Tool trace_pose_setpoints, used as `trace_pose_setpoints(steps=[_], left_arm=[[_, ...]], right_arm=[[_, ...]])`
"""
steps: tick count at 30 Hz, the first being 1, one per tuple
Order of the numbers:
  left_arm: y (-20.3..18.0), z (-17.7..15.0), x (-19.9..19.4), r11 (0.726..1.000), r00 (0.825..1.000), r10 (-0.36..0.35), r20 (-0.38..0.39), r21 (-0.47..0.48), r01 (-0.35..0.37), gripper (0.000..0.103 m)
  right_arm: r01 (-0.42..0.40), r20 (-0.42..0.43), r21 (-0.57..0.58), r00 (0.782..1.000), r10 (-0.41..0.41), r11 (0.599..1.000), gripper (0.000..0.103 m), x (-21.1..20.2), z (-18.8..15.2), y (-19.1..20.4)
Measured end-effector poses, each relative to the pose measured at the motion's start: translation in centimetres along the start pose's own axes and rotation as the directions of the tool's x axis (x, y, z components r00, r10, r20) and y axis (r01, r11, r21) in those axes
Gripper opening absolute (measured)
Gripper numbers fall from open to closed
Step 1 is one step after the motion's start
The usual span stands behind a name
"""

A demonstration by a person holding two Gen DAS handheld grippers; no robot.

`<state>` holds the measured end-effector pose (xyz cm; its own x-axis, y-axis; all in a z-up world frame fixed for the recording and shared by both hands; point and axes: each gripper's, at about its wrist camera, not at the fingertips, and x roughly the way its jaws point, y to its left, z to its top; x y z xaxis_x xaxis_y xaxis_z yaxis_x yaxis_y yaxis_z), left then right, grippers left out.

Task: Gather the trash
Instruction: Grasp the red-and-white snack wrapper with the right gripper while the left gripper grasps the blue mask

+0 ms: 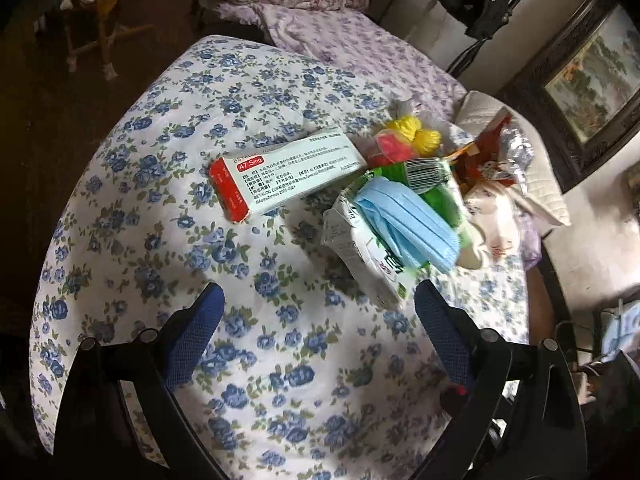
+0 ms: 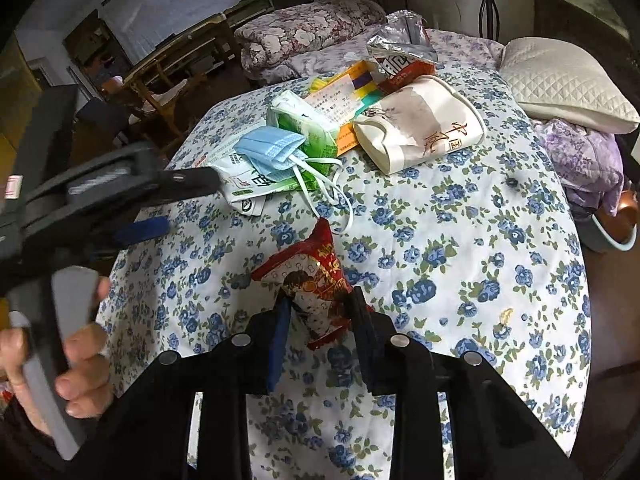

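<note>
My right gripper (image 2: 320, 302) is shut on a crumpled red snack wrapper (image 2: 316, 276), both pads pressing its lower end just above the flowered bedspread (image 2: 460, 240). My left gripper (image 1: 320, 312) stands open over the bedspread (image 1: 160, 240), nothing between its blue fingers (image 1: 200, 320). It shows again at the left of the right wrist view, left gripper (image 2: 188, 204). Ahead of it lie a white-and-green tissue packet (image 1: 360, 252) with a blue face mask (image 1: 404, 224) on top, and a white-and-red medicine box (image 1: 280, 172). The mask (image 2: 272, 152) lies beyond the wrapper.
Further litter lies behind: a green packet (image 2: 304, 120), an orange box (image 2: 340, 100), a white pouch (image 2: 420, 132), a foil wrapper (image 2: 400, 48), and yellow yarn (image 1: 416, 132). A quilted pillow (image 2: 568, 84) sits far right. A hand (image 2: 80, 360) holds the left gripper's handle.
</note>
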<state>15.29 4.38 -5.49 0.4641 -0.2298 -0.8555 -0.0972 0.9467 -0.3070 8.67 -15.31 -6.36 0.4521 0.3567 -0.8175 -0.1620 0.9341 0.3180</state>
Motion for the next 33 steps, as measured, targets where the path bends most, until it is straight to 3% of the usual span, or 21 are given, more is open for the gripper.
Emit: trace_pose_setpoints(steps=[2,6,9,12,19,21,22,23,25,27,30,33], left_arm=[[-0.4,0.0,0.3,1.000,1.000,0.020,0.009,0.009,-0.020,0.091],[-1.1,0.7,-0.1,1.000,0.999,-0.011,0.051,0.004,0.011,0.091],[-2.5,1.2,-1.2,0.998,0.995,-0.023,0.095,0.063,0.017,0.091],[-5.1,1.4,-1.3,0.979,0.990,0.048,0.131,0.192,-0.073,0.091],[-7.6,2.4,3.7,0.925,0.986,0.149,0.074,0.343,-0.165,0.091],[-7.4,2.5,5.2,0.923,0.987,0.155,0.045,0.349,-0.160,0.080],[-7.0,2.5,5.6,0.932,0.991,0.130,0.025,0.339,-0.130,0.069],[-6.7,2.6,5.4,0.940,0.992,0.120,0.043,0.317,-0.128,0.063],[-6.4,2.7,4.5,0.942,0.991,0.106,0.083,0.312,-0.127,0.042],[-6.0,3.0,3.3,0.950,0.990,0.080,0.119,0.291,-0.112,0.031],[-5.1,2.9,0.9,0.958,0.980,0.082,0.183,0.258,-0.128,0.030],[-3.6,2.2,-2.2,0.969,0.974,0.049,0.223,0.225,-0.101,0.023]], right_arm=[[-0.014,0.004,0.008,1.000,0.014,1.000,0.030,-0.2,0.0,-0.2],[-0.041,0.011,0.024,0.999,0.040,0.999,0.030,-0.7,0.2,-0.8],[-0.054,0.002,0.033,0.999,0.054,0.998,0.030,-0.5,0.2,-0.9],[-0.061,0.007,0.041,0.998,0.061,0.997,0.030,-0.6,0.3,-1.2],[-0.089,0.006,0.066,0.996,0.089,0.994,0.031,-0.4,0.5,-2.1],[-0.097,0.004,0.071,0.995,0.097,0.993,0.031,-0.4,0.6,-2.3],[-0.101,0.005,0.075,0.995,0.100,0.992,0.031,-0.4,0.6,-2.5],[-0.105,0.006,0.078,0.994,0.105,0.991,0.031,-0.3,0.7,-2.6],[-0.109,0.006,0.082,0.994,0.109,0.991,0.031,-0.2,0.8,-2.8],[-0.112,0.005,0.082,0.994,0.112,0.990,0.031,-0.2,0.7,-2.8],[-0.113,0.008,0.074,0.994,0.113,0.991,0.031,-0.3,0.7,-2.6],[-0.122,0.018,0.076,0.993,0.120,0.990,0.031,-0.6,0.6,-2.7]])
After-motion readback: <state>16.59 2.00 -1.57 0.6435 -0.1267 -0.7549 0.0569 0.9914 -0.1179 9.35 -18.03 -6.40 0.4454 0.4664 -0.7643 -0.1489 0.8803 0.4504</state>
